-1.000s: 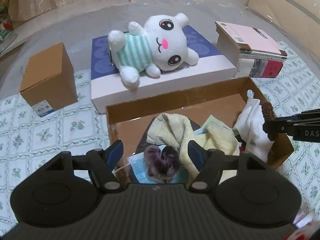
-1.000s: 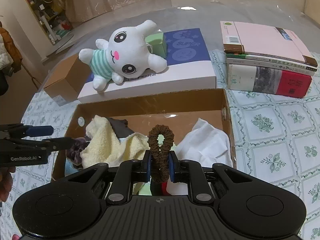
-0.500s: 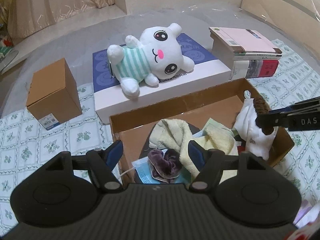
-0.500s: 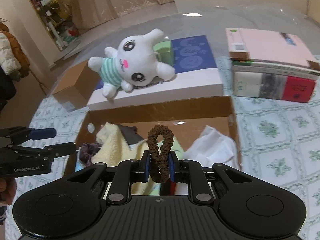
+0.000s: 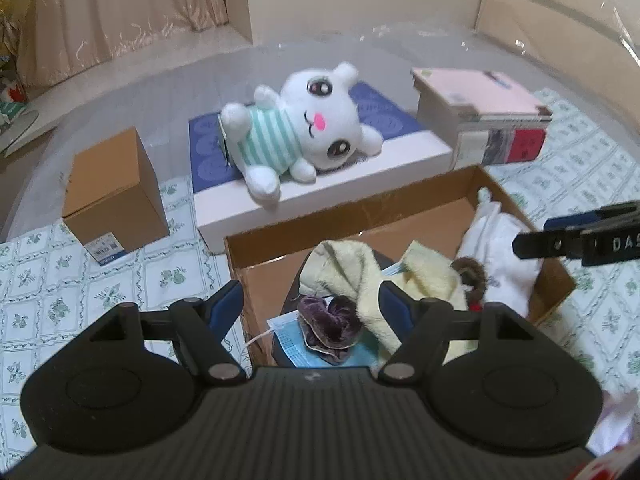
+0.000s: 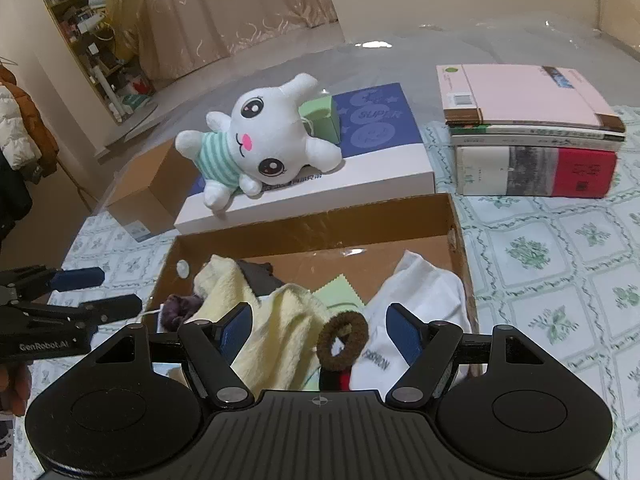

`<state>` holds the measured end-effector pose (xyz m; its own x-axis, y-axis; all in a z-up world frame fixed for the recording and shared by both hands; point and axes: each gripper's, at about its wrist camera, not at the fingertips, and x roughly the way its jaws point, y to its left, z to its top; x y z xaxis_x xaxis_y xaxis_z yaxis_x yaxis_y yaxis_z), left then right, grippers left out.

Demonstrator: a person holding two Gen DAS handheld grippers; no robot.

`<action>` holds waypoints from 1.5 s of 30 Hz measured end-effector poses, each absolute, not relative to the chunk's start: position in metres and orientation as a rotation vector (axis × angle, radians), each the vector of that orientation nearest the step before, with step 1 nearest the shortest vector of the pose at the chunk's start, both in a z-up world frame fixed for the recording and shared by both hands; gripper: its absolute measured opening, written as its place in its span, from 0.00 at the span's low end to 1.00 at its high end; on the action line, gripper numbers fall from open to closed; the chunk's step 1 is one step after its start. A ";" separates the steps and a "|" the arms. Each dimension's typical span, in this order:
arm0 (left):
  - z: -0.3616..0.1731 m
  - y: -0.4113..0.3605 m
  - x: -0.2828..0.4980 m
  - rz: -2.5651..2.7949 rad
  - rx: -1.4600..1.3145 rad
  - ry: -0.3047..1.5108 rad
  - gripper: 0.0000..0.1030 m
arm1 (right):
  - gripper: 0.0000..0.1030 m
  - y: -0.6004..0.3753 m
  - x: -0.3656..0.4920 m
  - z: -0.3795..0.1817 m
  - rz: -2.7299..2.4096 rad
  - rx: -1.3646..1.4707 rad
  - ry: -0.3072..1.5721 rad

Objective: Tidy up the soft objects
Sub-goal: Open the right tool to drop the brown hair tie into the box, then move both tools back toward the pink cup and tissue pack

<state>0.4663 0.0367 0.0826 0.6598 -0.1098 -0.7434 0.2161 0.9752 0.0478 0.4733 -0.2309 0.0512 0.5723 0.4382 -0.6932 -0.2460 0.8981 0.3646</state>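
Scrunchie (image 6: 343, 340) lies in the cardboard box (image 6: 312, 224) on a floral tablecloth (image 6: 560, 248); both grippers spread apart, curtains (image 6: 240, 4) behind.

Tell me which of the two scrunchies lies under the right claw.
The brown scrunchie, lying between the yellow towel and white cloth below the open right claw; the purple one lies at the box's left end.

Floral-tiled tablecloth (image 6: 560, 248) under boxes (image 6: 320, 224), books (image 6: 532, 152).
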 end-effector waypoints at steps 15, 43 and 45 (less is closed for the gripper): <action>0.175 0.063 0.297 -0.143 0.010 0.538 0.69 | 0.71 -0.234 0.318 0.137 0.479 0.270 0.654; 0.074 0.082 0.023 0.084 -0.108 0.519 0.69 | 0.71 -0.246 0.065 0.059 0.362 0.254 0.591; 0.068 0.079 0.018 0.080 -0.085 0.536 0.69 | 0.71 -0.245 0.058 0.051 0.355 0.238 0.610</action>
<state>0.0179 0.0794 0.0677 0.8568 0.0534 -0.5129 -0.0979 0.9934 -0.0600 0.0583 -0.2450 0.0509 0.7622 0.3920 -0.5151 -0.2534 0.9130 0.3198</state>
